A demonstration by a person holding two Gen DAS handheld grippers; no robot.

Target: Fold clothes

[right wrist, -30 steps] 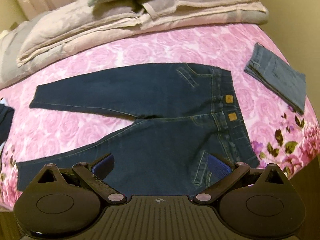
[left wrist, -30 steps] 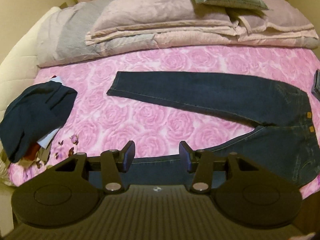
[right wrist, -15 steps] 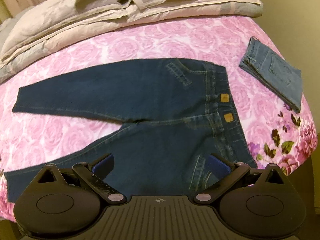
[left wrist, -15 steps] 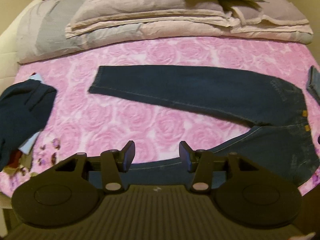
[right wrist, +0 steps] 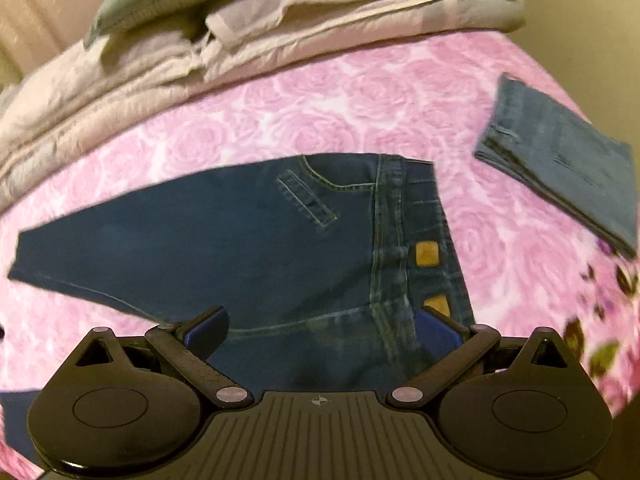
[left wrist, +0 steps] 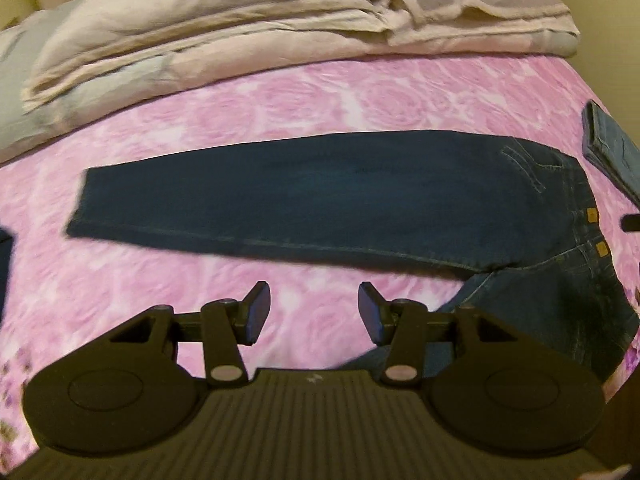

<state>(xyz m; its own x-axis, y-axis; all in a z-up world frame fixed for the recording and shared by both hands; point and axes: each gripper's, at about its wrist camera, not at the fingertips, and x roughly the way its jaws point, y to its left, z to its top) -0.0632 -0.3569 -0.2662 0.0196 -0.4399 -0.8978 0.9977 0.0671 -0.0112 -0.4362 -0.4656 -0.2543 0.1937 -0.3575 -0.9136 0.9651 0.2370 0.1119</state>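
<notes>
One lighter pair (right wrist: 560, 184) is lying folded at two o'clock; the dark jeans (right wrist: 256, 240) are still lying flat, both tools, left (left wrist: 308, 312) and right (right wrist: 320, 332), hovering spread, empty.

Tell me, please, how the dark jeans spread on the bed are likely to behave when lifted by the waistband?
The dark jeans lie flat and limp on the bedspread, so they will probably sag and drape. The legs reach far from the waistband, so they would likely trail. The denim looks thick, so probably fairly heavy.

Both grippers have dropped closer to the dark jeans (right wrist: 248, 240); the left gripper (left wrist: 308, 312) has also shifted rightward, toward the waistband.
</notes>
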